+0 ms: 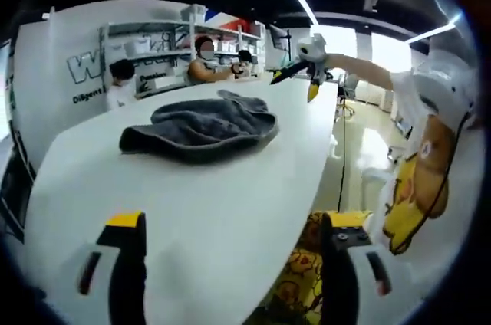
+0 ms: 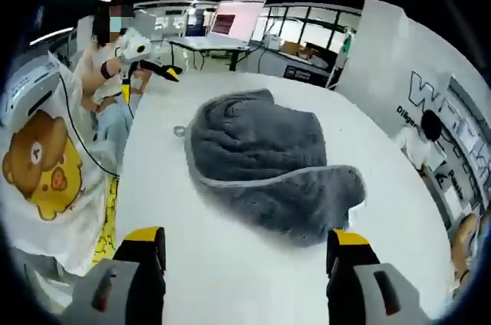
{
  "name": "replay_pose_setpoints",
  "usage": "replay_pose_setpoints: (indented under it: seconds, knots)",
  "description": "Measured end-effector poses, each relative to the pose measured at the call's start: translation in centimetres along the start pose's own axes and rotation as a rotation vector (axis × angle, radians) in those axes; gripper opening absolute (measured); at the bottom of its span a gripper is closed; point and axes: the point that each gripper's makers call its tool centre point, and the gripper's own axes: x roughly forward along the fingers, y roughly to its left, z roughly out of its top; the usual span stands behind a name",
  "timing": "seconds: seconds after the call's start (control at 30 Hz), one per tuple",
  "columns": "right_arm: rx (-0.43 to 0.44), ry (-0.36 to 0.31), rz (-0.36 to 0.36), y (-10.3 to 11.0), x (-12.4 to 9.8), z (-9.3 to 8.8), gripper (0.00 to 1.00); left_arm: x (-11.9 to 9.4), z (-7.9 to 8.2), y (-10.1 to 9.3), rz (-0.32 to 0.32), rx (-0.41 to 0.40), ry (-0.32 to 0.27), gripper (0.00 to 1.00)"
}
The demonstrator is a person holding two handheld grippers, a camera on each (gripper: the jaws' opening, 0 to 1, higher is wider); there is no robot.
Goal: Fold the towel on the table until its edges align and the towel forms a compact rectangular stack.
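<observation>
A grey towel (image 1: 201, 127) (image 2: 265, 164) is seen crumpled on the table (image 1: 192, 210) (image 2: 230, 279); both grippers (image 1: 230, 264) (image 2: 245, 264) are held spread, well short of the towel

White table (image 2: 230, 264) bears a crumpled grey towel (image 2: 265, 164), edges unaligned

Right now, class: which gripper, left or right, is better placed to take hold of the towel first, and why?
Probably the right gripper: the grey towel lies just beyond its open jaws. The left gripper, also open, faces a bare stretch of white table before the towel.
</observation>
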Motion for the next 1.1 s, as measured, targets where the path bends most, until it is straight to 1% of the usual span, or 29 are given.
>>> replay_pose_setpoints:
  seconds: [0.03, 0.07, 0.1, 0.13, 0.17, 0.2, 0.27, 0.33, 0.4, 0.47, 0.5, 0.57, 0.63, 0.77, 0.83, 0.87, 0.9, 0.93, 1.0, 1.07, 1.1]
  knots:
    - [-0.004, 0.012, -0.004, -1.4, 0.6, 0.6, 0.87, 0.1, 0.1, -0.1, -0.002, 0.0, -0.002, 0.99]
    - [-0.038, 0.042, 0.0, -3.3, 1.3, 1.1, 0.86, 0.1, 0.2, -0.2, -0.004, 0.001, -0.004, 0.99]
    - [-0.063, 0.057, 0.01, -4.0, 1.7, 1.3, 0.83, 0.2, 0.3, -0.3, -0.004, 0.003, -0.007, 0.99]
    - [-0.116, 0.086, 0.032, -5.3, 2.4, 1.8, 0.79, 0.2, 0.4, -0.3, -0.006, 0.004, -0.01, 0.99]
    - [-0.133, 0.098, 0.04, -6.0, 2.7, 2.0, 0.74, 0.2, 0.5, -0.4, -0.007, 0.005, -0.012, 0.99]
    - [-0.139, 0.116, 0.051, -6.8, 3.2, 2.2, 0.68, 0.2, 0.6, -0.5, -0.007, 0.004, -0.015, 0.99]
    - [-0.13, 0.133, 0.07, -8.3, 4.3, 3.0, 0.59, 0.1, 0.8, -0.6, -0.006, 0.006, -0.023, 0.99]
    - [-0.135, 0.147, 0.067, -9.8, 5.4, 3.5, 0.54, 0.0, 0.9, -0.7, -0.008, 0.008, -0.025, 0.99]
    - [-0.149, 0.181, 0.064, -11.3, 6.6, 3.8, 0.5, 0.0, 1.1, -0.7, -0.008, 0.008, -0.031, 0.99]
    - [-0.148, 0.208, 0.076, -12.2, 7.5, 3.8, 0.42, 0.0, 1.1, -0.6, -0.01, 0.006, -0.032, 0.99]
    - [-0.155, 0.222, 0.086, -12.5, 7.9, 3.7, 0.36, 0.0, 1.1, -0.5, -0.01, 0.005, -0.032, 0.99]
    - [-0.147, 0.244, 0.103, -13.0, 8.5, 3.6, 0.29, 0.1, 1.0, -0.4, -0.011, 0.003, -0.03, 0.99]
    - [-0.144, 0.248, 0.11, -13.5, 9.0, 3.6, 0.29, 0.2, 1.0, -0.2, -0.012, -0.001, -0.031, 0.99]
    - [-0.128, 0.282, 0.12, -14.4, 9.9, 2.9, 0.3, 0.3, 0.9, -0.1, -0.011, -0.005, -0.036, 0.98]
    - [-0.116, 0.296, 0.135, -14.5, 10.2, 2.4, 0.31, 0.4, 0.8, -0.1, -0.013, -0.009, -0.034, 0.98]
    - [-0.099, 0.314, 0.153, -14.2, 10.3, 1.8, 0.3, 0.4, 0.7, 0.0, -0.011, -0.011, -0.031, 0.98]
    - [-0.101, 0.321, 0.159, -14.2, 10.5, 1.4, 0.29, 0.5, 0.6, 0.0, -0.01, -0.011, -0.028, 0.98]
    - [-0.101, 0.331, 0.168, -14.2, 10.6, 1.0, 0.27, 0.5, 0.5, 0.0, -0.011, -0.013, -0.026, 0.98]
    - [-0.102, 0.334, 0.187, -13.9, 10.6, 0.7, 0.16, 0.7, 0.4, 0.0, -0.012, -0.019, -0.025, 0.98]
    - [-0.11, 0.322, 0.194, -13.8, 10.3, 0.7, 0.06, 0.9, 0.3, 0.1, -0.012, -0.024, -0.022, 0.98]
    - [-0.104, 0.312, 0.195, -13.9, 10.1, 0.7, 0.06, 0.9, 0.3, 0.2, -0.011, -0.026, -0.02, 0.98]
